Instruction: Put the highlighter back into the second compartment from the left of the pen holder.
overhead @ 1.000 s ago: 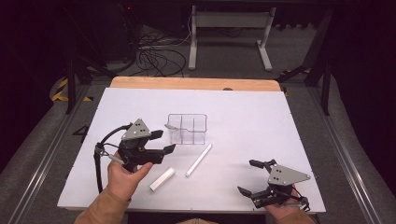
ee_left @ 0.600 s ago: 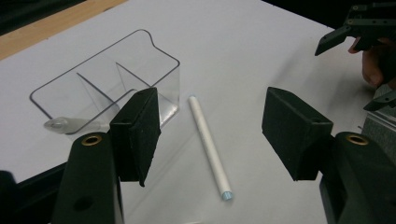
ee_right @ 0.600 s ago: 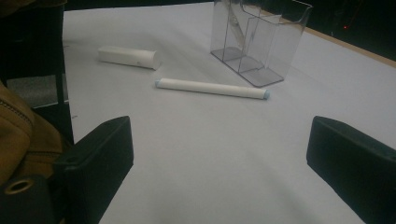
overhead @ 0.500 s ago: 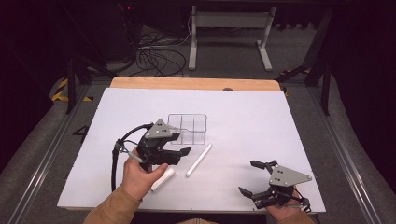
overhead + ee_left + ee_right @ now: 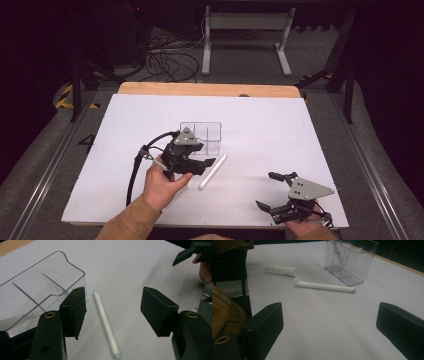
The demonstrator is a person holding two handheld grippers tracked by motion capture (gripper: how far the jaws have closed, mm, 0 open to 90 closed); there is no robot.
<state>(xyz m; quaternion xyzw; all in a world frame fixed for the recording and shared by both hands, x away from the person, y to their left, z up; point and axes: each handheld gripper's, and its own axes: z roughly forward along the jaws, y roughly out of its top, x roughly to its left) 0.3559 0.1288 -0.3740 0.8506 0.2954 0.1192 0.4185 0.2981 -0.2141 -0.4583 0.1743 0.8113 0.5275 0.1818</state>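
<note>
A long white pen (image 5: 212,171) lies on the white table, just right of a clear divided box (image 5: 202,135). My left gripper (image 5: 206,155) hovers low over the pen, open, one jaw on either side. In the left gripper view the pen (image 5: 105,322) runs between the open pads of the left gripper (image 5: 115,312), untouched, with the box (image 5: 37,290) on the left. My right gripper (image 5: 264,189) rests open near the front right edge, holding nothing. The right gripper view shows the right gripper (image 5: 332,322), the pen (image 5: 324,286), the box (image 5: 349,260) and a short white tube (image 5: 280,270).
The white sheet (image 5: 280,130) covers the table, with a wooden strip (image 5: 200,89) along its far edge. One compartment of the box holds a pale item (image 5: 338,253). A tan sleeve (image 5: 224,315) fills the left of the right gripper view. Cables lie on the floor behind.
My left gripper has moved right, from beside the short tube to over the long pen, and stays open. The hand now covers the short tube from above. The right gripper stayed put.
</note>
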